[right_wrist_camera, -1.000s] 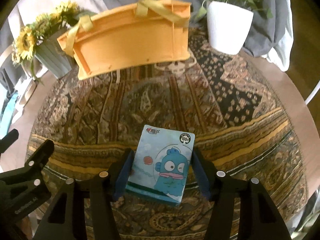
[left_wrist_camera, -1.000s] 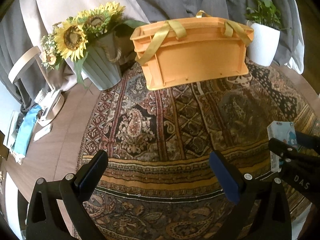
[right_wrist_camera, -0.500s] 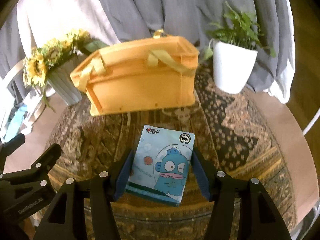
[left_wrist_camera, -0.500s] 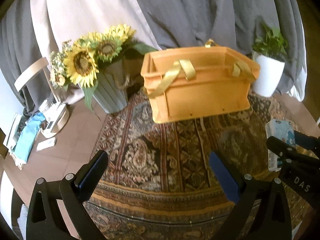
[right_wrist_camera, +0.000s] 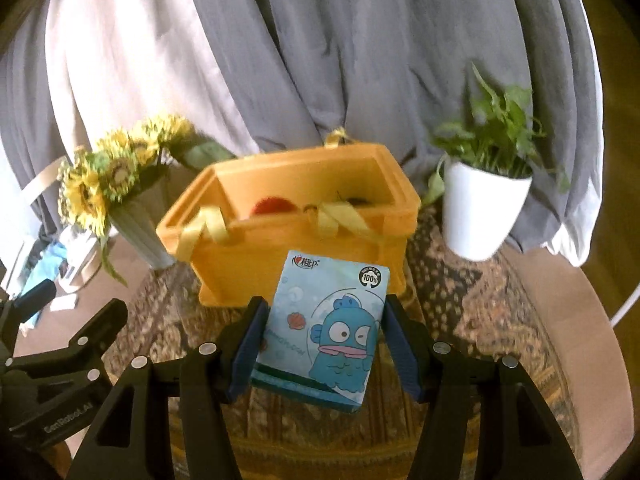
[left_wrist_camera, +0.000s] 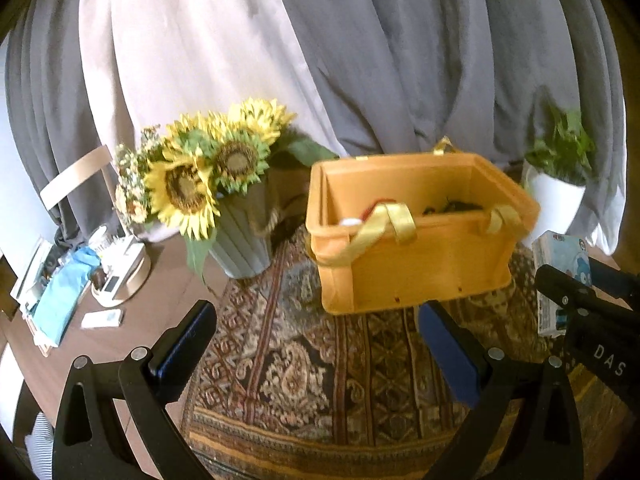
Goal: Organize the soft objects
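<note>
My right gripper (right_wrist_camera: 324, 344) is shut on a light blue tissue pack (right_wrist_camera: 326, 326) printed with a blue cartoon fish, held above the patterned cloth. Just beyond it stands an orange fabric basket (right_wrist_camera: 304, 252) with yellow ribbon handles; a red item and dark items show inside. In the left wrist view the basket (left_wrist_camera: 416, 264) sits ahead and slightly right, and the tissue pack (left_wrist_camera: 560, 276) hangs at the right edge in the other gripper. My left gripper (left_wrist_camera: 316, 352) is open with nothing between its blue pads.
A grey vase of sunflowers (left_wrist_camera: 208, 184) stands left of the basket, a white potted plant (right_wrist_camera: 484, 208) to its right. Grey and white curtains hang behind. At the far left lie a round white stand, a remote and blue cloth (left_wrist_camera: 60, 300) on the brown table.
Both grippers have risen and tilted up, so the basket's open top and the curtains now show. The tissue pack stays clamped in the right gripper.
</note>
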